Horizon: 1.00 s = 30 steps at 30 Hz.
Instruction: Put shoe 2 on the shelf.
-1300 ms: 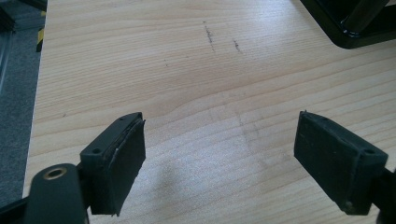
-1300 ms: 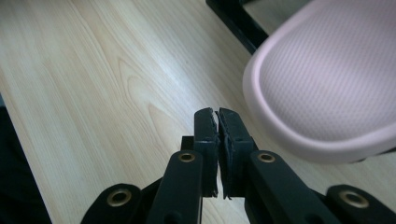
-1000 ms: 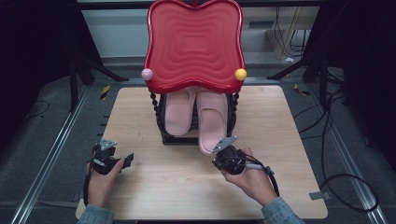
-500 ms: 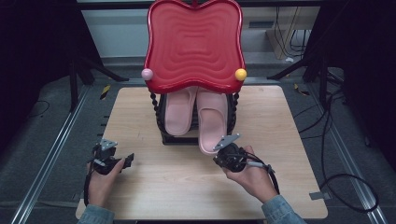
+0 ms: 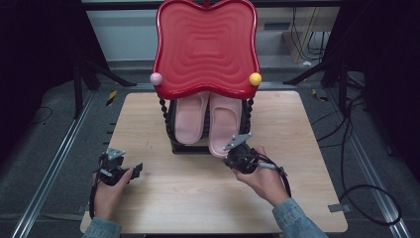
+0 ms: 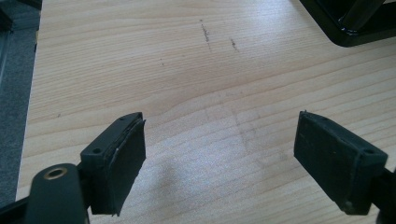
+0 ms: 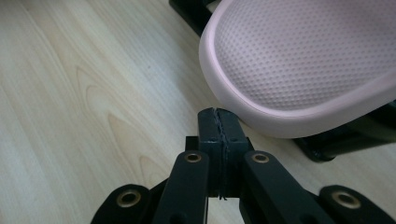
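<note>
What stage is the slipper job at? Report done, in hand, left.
Done: both pink slippers sit on the black rack under the red tray; the left slipper lies further in.
In hand: the right gripper, jaws shut on nothing, noses at the heel of the right slipper, which overhangs the rack.
Left: probably nudging that heel in. The left gripper waits open over the table.

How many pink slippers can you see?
2: the left slipper and the right slipper lie side by side on the black rack under the red tray. More could hide beneath the tray.
</note>
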Available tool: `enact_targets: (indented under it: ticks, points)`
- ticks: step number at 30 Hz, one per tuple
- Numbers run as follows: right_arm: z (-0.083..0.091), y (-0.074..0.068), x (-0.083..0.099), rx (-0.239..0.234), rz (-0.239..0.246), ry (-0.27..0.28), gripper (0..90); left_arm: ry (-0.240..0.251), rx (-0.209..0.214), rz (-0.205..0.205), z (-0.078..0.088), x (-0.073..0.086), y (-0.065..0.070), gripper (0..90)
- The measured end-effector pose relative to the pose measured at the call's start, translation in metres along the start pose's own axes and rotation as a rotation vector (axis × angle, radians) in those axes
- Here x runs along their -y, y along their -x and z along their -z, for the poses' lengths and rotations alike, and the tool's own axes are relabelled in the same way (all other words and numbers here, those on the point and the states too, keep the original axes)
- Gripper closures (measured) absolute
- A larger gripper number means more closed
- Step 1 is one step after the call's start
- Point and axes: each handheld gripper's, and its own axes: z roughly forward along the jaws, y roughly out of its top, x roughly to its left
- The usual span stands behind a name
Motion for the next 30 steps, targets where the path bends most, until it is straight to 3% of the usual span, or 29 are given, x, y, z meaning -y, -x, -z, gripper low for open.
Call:
enact_targets:
  ticks: [12, 20, 30]
  points:
    - [-0.008, 0.017, -0.023, 0.019, -0.012, 0.011, 90.0, -0.001, 0.002, 0.000, 0.000, 0.000, 0.000, 16.1]
    - [-0.009, 0.025, -0.028, 0.029, -0.035, 0.020, 90.0, 0.000, 0.001, -0.001, 0.000, 0.000, 0.000, 16.1]
    - [-0.010, 0.026, -0.028, 0.026, -0.038, 0.025, 89.4, 0.003, 0.002, 0.000, 0.000, 0.000, 0.001, 16.1]
